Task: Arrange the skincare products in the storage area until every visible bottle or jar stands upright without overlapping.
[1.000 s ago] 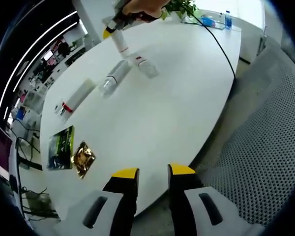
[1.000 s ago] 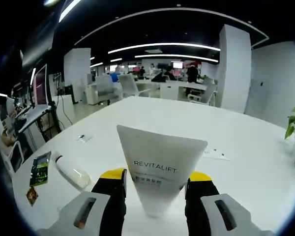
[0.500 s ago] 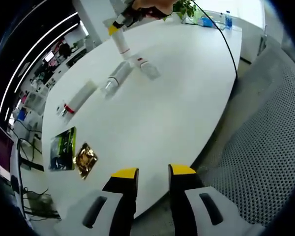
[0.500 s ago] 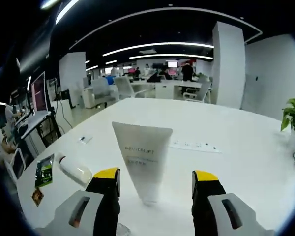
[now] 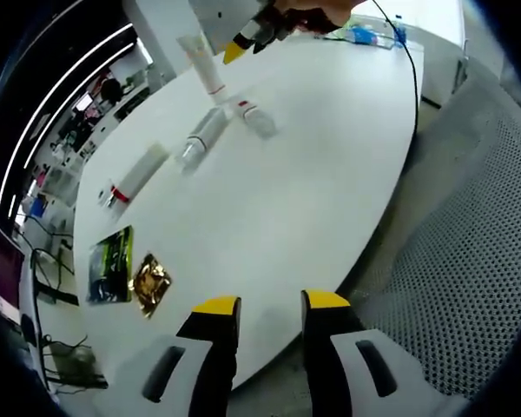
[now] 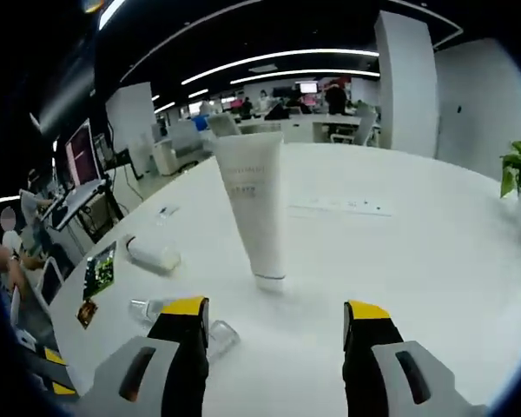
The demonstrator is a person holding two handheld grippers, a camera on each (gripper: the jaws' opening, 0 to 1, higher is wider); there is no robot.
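Observation:
A white Revitalift tube [image 6: 256,208] stands upright on its cap on the white table [image 6: 434,287], just beyond my right gripper [image 6: 277,308], which is open and apart from it. In the left gripper view the same tube [image 5: 201,61] stands at the far end, with the right gripper [image 5: 252,33] and a hand beside it. A clear bottle [image 5: 201,137], a small red-capped bottle [image 5: 256,117] and a white tube with a red band [image 5: 137,172] lie on their sides. My left gripper [image 5: 271,304] hovers open off the table's near edge, holding nothing.
A green packet [image 5: 109,262] and a gold packet [image 5: 148,282] lie near the table's left edge. A black cable [image 5: 398,78] runs across the far end. A mesh chair [image 5: 469,287] stands to the right. Beyond the tube are desks, chairs and people.
My right gripper has opened, let go of the white tube and drawn back from it. The tube now stands by itself. My left gripper has hardly moved.

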